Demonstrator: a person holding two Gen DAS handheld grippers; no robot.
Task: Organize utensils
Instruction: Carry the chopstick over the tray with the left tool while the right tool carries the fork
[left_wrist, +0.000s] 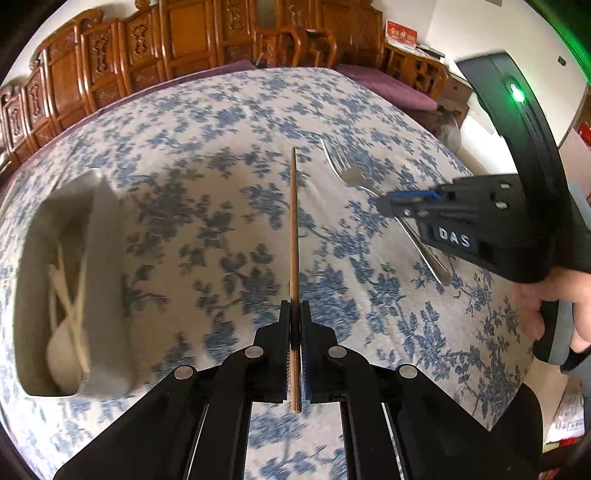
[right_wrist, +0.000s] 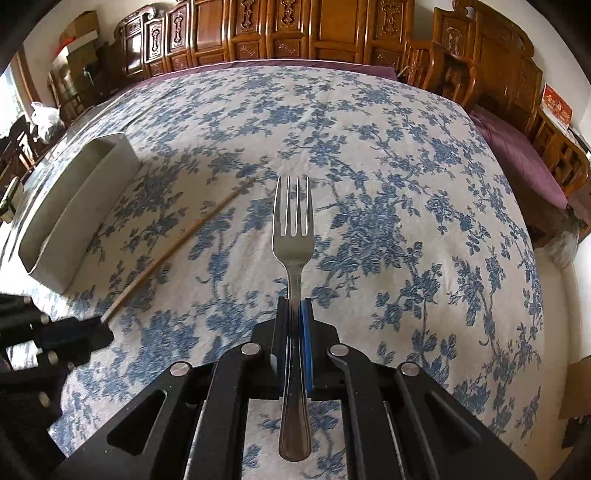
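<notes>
My left gripper (left_wrist: 294, 317) clamps a chopstick (left_wrist: 293, 229) lengthwise; my right gripper (right_wrist: 294, 314) clamps the fork (right_wrist: 293, 229). The white bin (right_wrist: 74, 206) — holding what look like pale utensils — sits by the tablecloth's (right_wrist: 369, 166) left edge, nearer my left.

the fork (right_wrist: 293, 236) looks like polished metal, smooth and glossy, with bright reflections along its tines and handle. the chopstick (left_wrist: 294, 236) looks like brown wood with a matt, even finish. the container (right_wrist: 75, 206) appears to be off-white plastic, smooth and matt on its walls; inside it, the pale spoon (left_wrist: 64, 354) and light sticks are blurred, their material hard to tell. the cloth (right_wrist: 388, 184) is woven fabric, matt and slightly rough, printed with blue flowers on cream. the left claw (left_wrist: 294, 314) and right claw (right_wrist: 295, 310) are matt black plastic with shiny round metal pins. the cabinets (right_wrist: 295, 29) are carved wood with a glossy varnish.
</notes>
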